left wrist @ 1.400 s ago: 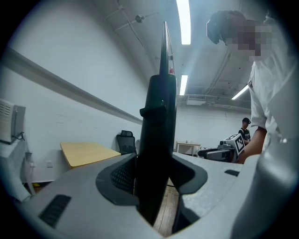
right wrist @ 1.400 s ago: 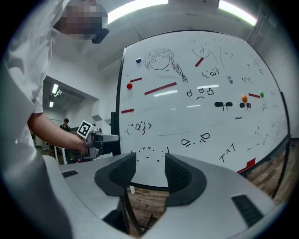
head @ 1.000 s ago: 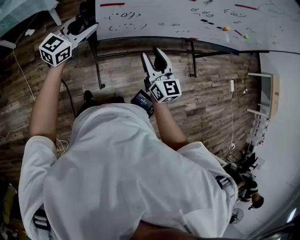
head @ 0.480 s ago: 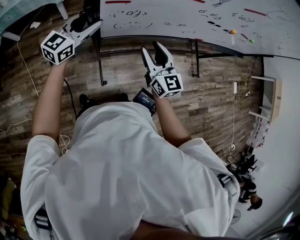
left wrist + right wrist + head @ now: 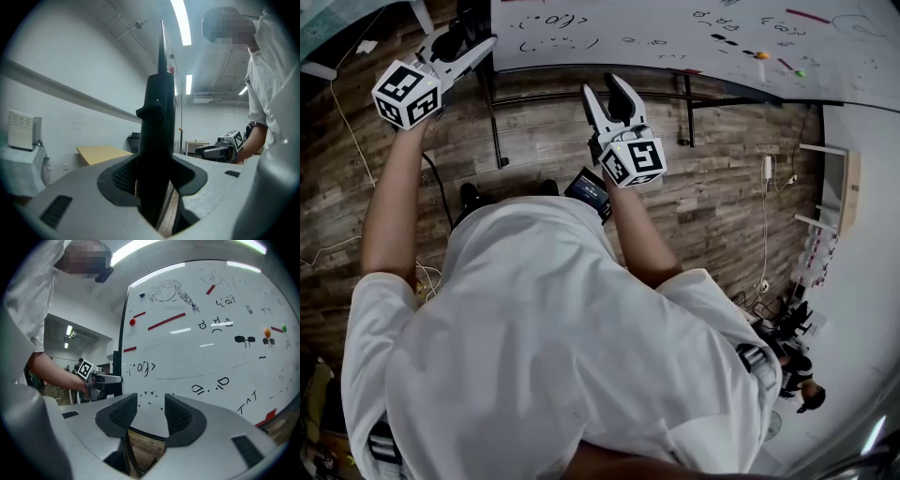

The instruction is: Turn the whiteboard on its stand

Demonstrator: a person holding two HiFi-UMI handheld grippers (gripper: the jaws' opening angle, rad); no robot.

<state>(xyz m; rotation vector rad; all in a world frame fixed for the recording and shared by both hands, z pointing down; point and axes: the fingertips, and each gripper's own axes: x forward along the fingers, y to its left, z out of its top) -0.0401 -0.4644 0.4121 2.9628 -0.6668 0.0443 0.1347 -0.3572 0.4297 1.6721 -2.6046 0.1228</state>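
Note:
The whiteboard (image 5: 675, 37), covered in marker scribbles and small magnets, runs across the top of the head view on a black stand (image 5: 497, 122). My left gripper (image 5: 475, 39) is shut on the board's black left side edge (image 5: 157, 131), which stands upright between the jaws (image 5: 154, 178). My right gripper (image 5: 609, 96) hovers just below the board's lower edge, apart from it. Its jaws are closing a little with nothing between them (image 5: 151, 416); the board's face (image 5: 211, 348) fills the view beyond.
Wooden plank floor (image 5: 544, 150) lies below. A second black stand leg (image 5: 686, 112) drops right of my right gripper. Cables (image 5: 347, 141) trail at the left. A white shelf (image 5: 834, 187) and a wall plug (image 5: 766, 173) are at the right.
My left gripper has stayed on the board's side edge. My right gripper has shifted slightly up and right toward the board's lower edge.

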